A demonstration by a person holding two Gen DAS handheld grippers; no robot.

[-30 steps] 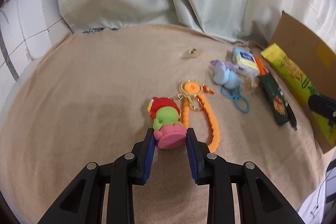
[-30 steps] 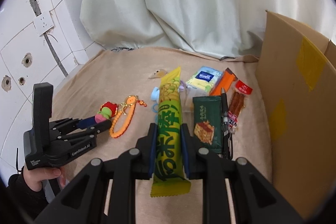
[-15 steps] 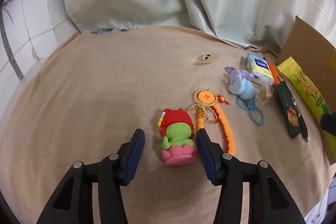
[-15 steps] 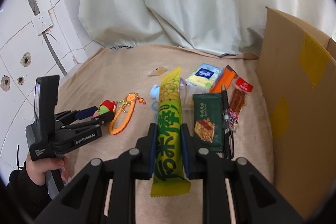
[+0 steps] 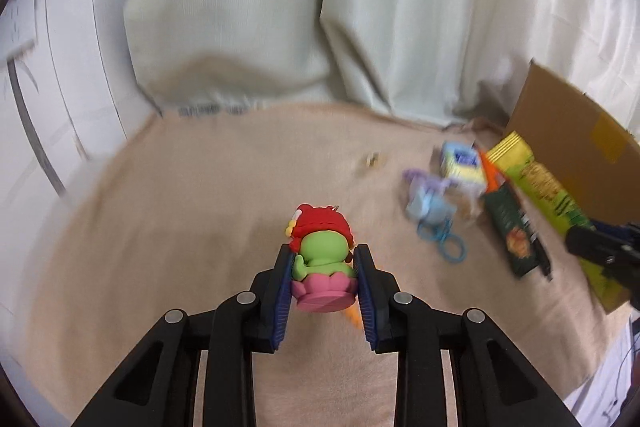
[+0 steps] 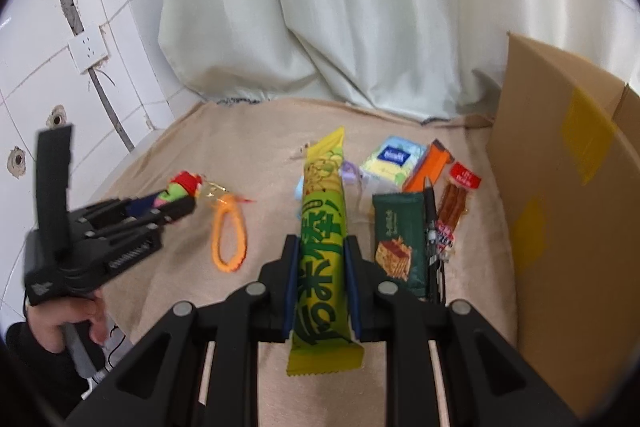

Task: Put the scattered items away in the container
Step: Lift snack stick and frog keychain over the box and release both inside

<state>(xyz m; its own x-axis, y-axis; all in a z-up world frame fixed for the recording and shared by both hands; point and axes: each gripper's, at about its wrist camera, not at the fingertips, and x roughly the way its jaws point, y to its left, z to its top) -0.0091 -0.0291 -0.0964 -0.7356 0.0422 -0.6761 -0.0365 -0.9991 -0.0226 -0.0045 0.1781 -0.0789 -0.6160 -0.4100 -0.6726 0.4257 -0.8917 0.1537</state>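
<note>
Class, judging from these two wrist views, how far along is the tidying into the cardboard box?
Done: nothing visibly boxed; the cardboard box interior is hidden. In hand: the left gripper has just closed on the frog keychain; the right gripper clamps the green snack pack. Left: tissue pack, dark wafer bar, pen, blue keychain on the cloth.

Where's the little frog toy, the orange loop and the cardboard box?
frog toy (image 5: pixel 322 251): left wrist view, green body.
orange loop (image 6: pixel 229 241): right wrist view, beaded strap.
cardboard box (image 6: pixel 560 211): right wrist view, side wall.

Both tongs (image 5: pixel 323 281) (image 6: pixel 320 291) clamped, angled downward.
</note>
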